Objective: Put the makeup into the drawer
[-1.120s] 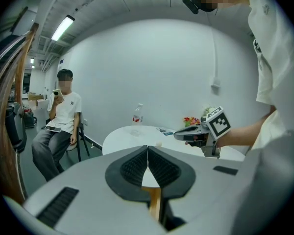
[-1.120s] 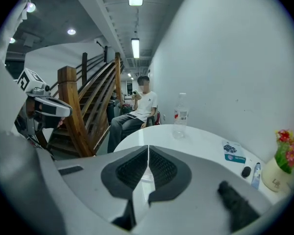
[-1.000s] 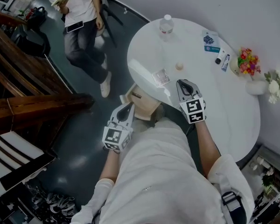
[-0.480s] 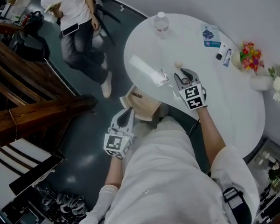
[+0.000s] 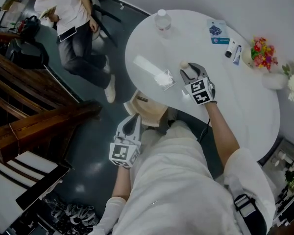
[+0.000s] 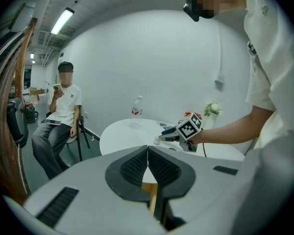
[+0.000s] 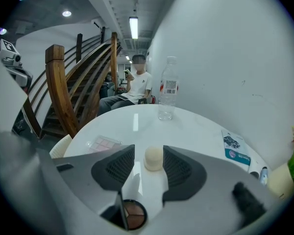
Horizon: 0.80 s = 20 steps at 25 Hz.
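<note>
A small cream makeup puff (image 7: 154, 158) lies on the white round table (image 5: 235, 106), in the gap between the fingers of my right gripper (image 7: 148, 153). Its jaws have just been opening and stand apart from the puff's sides. In the head view the right gripper (image 5: 188, 70) reaches just up to the puff (image 5: 184, 64). A round brown compact (image 7: 131, 214) lies open under the gripper's body. A clear eyeshadow palette (image 5: 165, 79) lies to the left. My left gripper (image 5: 134, 120) hangs shut and empty below the table edge, near a beige box (image 5: 147, 106). In its own view the left gripper (image 6: 148, 161) shows its pads together.
A water bottle (image 5: 161, 18) stands at the table's far edge. A blue-and-white booklet (image 5: 216, 33), two small tubes (image 5: 232, 50) and flower vases (image 5: 260, 55) sit at the back right. A person (image 5: 73, 28) sits on a chair left of the table. A wooden stair (image 5: 34, 116) runs beside me.
My right gripper has moved forward over the table and come down around the cream puff, and its jaws have opened. The left gripper has stayed put and shut.
</note>
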### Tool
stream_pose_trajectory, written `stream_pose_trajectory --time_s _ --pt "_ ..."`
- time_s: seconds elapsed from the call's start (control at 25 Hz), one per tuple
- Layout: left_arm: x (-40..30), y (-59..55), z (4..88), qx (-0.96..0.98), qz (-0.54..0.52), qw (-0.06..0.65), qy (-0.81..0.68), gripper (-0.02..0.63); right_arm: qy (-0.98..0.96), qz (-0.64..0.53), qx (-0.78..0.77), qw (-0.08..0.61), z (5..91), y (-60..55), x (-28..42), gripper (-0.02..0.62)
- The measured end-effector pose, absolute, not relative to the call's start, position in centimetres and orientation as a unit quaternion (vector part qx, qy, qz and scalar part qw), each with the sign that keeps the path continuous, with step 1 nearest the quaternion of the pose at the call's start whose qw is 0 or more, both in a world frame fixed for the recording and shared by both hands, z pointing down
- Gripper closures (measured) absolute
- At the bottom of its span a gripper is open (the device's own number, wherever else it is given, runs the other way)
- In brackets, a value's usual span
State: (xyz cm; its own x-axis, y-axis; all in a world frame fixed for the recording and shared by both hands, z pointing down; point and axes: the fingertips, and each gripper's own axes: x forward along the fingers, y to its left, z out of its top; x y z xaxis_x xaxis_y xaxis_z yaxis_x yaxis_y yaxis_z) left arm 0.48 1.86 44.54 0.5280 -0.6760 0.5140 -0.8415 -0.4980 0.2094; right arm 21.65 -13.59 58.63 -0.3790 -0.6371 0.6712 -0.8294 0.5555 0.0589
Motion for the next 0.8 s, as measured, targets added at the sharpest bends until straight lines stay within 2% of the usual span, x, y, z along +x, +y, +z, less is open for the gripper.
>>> stream_pose_trajectory --time_s 0.4,0.8 --pt "0.2 2.0 44.7 0.839 0.190 0.227 -0.456 0.595 -0.812 0.144 0.442 0.353 60.3 -15.5 21.4 0.417" --pt "0.0 2.4 44.8 0.837 0.186 0.228 -0.462 0.595 -0.805 0.130 0.445 0.371 60.4 -15.4 21.9 0.472"
